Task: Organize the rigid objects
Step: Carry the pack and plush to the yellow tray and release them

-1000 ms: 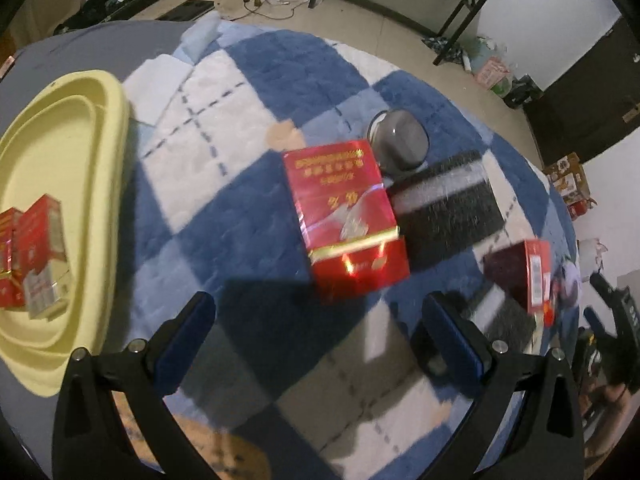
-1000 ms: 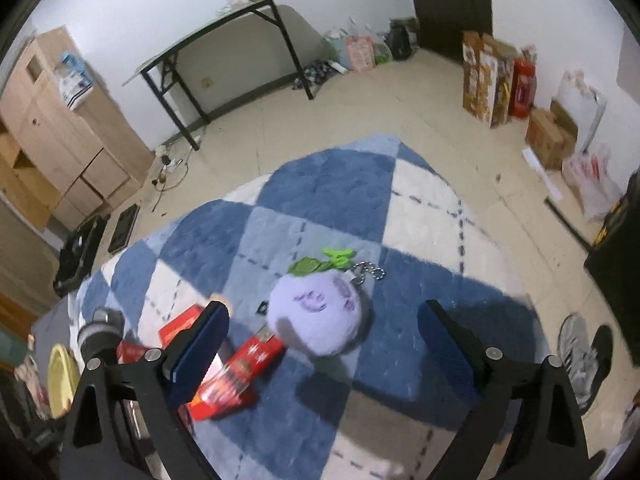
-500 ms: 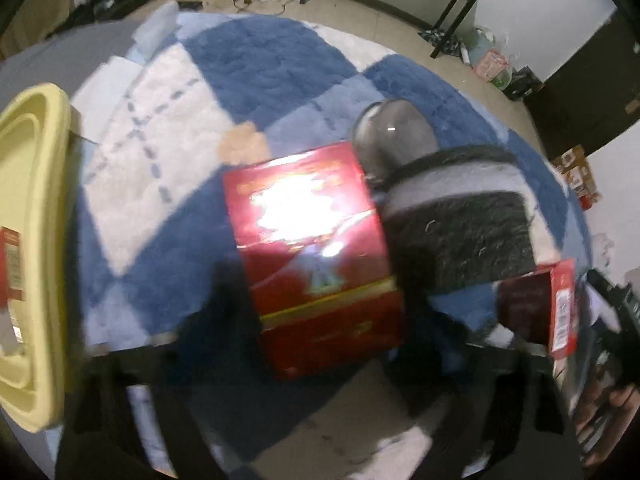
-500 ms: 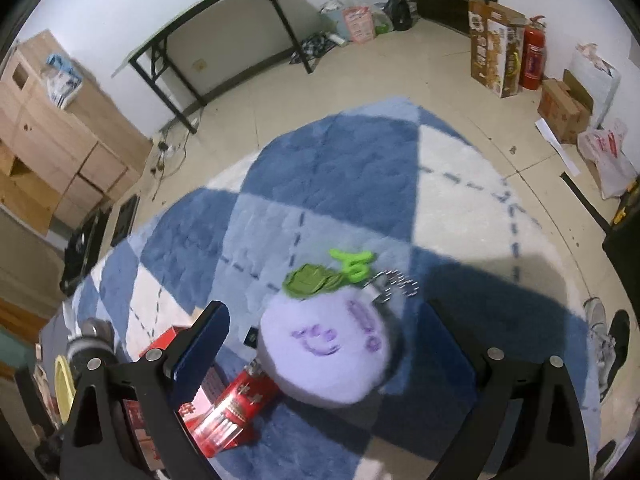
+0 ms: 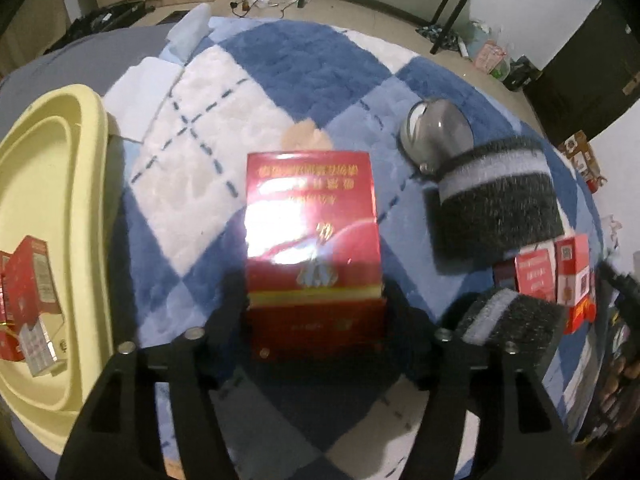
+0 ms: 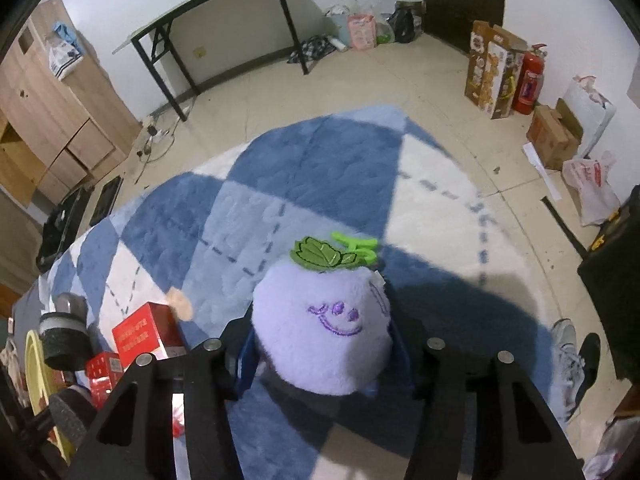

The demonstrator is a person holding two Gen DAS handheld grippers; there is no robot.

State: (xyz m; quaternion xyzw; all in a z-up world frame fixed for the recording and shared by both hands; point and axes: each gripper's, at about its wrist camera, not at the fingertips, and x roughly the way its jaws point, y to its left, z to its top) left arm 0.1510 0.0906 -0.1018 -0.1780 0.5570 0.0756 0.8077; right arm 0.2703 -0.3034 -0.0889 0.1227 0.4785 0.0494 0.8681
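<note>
- Yellow tray (image 5: 94, 152) at far left on the blue checked rug (image 5: 280, 80), red packs (image 5: 28, 292) already in it; judged the drop spot.
- Red box (image 5: 312, 240) lay flat mid-rug, near end between the jaws of the left claw (image 5: 314, 316); jaws opening a touch, pads seemingly still on the long side faces.
- Judged stiff card, light, glossy wrap likely slippery; best taken across the narrow width, not by the corners.
- Dark fuzzy roll (image 5: 492, 208) with silver cap just right of the box, small red boxes (image 5: 556, 276) beyond.
- Right claw (image 6: 324, 356) closing on the purple plush (image 6: 320, 328), pads at both flanks; soft, squashy, not a rigid item.
- Tray contents and box print seen only from left wrist; plush face, green leaf (image 6: 320, 254) and bare floor only from right wrist.
</note>
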